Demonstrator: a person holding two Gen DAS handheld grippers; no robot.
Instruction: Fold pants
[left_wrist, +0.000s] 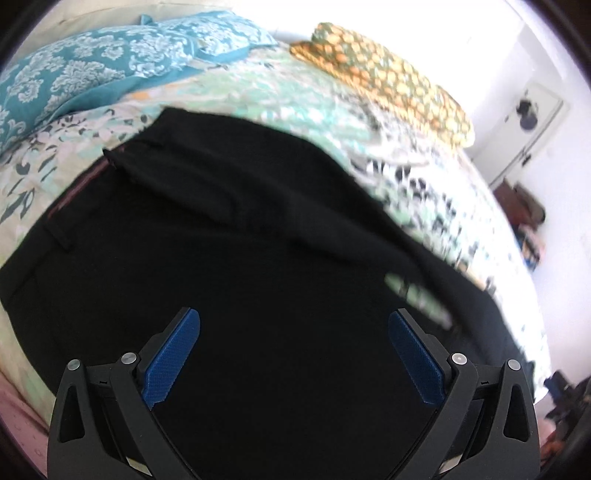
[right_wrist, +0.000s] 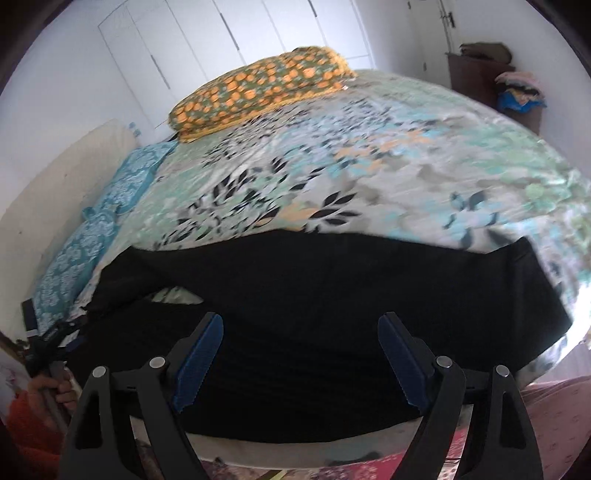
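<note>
Black pants (left_wrist: 229, 236) lie spread on a floral bedsheet (left_wrist: 306, 99). In the left wrist view the waistband with a reddish inner strip is at the upper left and the legs run to the right. My left gripper (left_wrist: 293, 317) is open and empty, hovering over the pants' upper part. In the right wrist view the pants (right_wrist: 332, 280) lie across the bed's near edge, with a gap of sheet showing between the legs at the left. My right gripper (right_wrist: 300, 321) is open and empty above the leg fabric. The left gripper (right_wrist: 55, 336) and the hand holding it show at the far left.
A teal patterned pillow (left_wrist: 85, 70) lies at the head of the bed, and an orange-green patterned pillow (right_wrist: 258, 88) at the far side. White wardrobe doors (right_wrist: 229, 33) stand behind the bed. A dark wooden cabinet (right_wrist: 480, 77) with piled cloth stands at the right.
</note>
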